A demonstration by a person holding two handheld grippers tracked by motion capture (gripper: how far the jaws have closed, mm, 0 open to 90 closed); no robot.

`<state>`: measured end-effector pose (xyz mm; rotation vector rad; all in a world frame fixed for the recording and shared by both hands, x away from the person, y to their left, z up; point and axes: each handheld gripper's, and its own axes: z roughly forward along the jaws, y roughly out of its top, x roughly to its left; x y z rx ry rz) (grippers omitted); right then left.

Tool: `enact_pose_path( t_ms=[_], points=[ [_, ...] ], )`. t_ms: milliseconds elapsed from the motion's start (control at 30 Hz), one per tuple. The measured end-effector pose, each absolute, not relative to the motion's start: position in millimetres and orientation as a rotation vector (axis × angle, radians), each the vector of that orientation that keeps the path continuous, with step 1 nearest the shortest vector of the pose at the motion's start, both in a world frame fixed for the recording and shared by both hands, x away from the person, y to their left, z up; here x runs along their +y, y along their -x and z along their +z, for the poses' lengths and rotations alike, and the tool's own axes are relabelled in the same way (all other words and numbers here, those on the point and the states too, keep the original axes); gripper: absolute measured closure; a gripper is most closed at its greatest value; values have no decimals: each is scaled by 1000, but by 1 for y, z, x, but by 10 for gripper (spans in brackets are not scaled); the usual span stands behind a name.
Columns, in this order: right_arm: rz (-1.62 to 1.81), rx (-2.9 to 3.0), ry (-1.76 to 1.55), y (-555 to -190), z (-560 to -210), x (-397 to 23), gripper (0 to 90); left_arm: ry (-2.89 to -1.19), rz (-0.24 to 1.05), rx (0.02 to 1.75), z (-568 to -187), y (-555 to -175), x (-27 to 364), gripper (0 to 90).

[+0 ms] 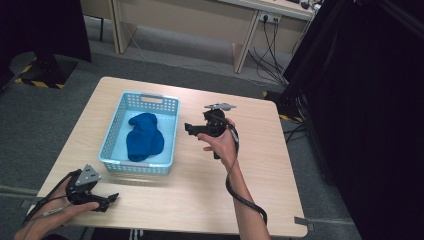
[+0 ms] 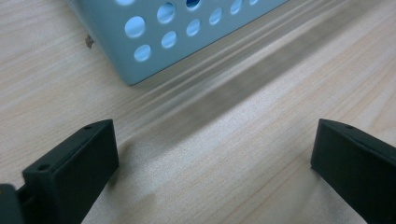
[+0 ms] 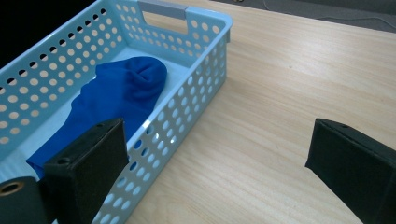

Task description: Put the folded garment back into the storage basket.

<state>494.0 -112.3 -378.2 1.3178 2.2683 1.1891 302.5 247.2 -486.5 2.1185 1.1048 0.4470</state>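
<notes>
blue sock (image 1: 144, 137) lying in light-blue basket (image 1: 113, 131), frame centre-left | right gripper (image 1: 192, 128) just right of basket, jaws apart, empty | left gripper (image 1: 111, 198) lower left, jaws apart, empty

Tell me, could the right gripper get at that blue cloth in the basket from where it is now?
Probably yes. The right gripper is open, held beside the light blue basket. The blue cloth lies uncovered in the open-topped basket, so only the perforated side wall stands between them; the gripper would likely need to go over the rim.
</notes>
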Motion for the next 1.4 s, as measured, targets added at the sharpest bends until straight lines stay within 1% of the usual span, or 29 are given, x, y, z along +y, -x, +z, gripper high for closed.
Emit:
enact_pose_path(
  t_ms=[500,1400],
  points=[
    [1178,2250,-1346,-490,-388,-136,57,-2118,447,1105,-487,-303,247,0],
    [1193,2228,-1371,-476,-402,-164,57,-2120,449,1102,-487,-303,247,0]
  ],
)
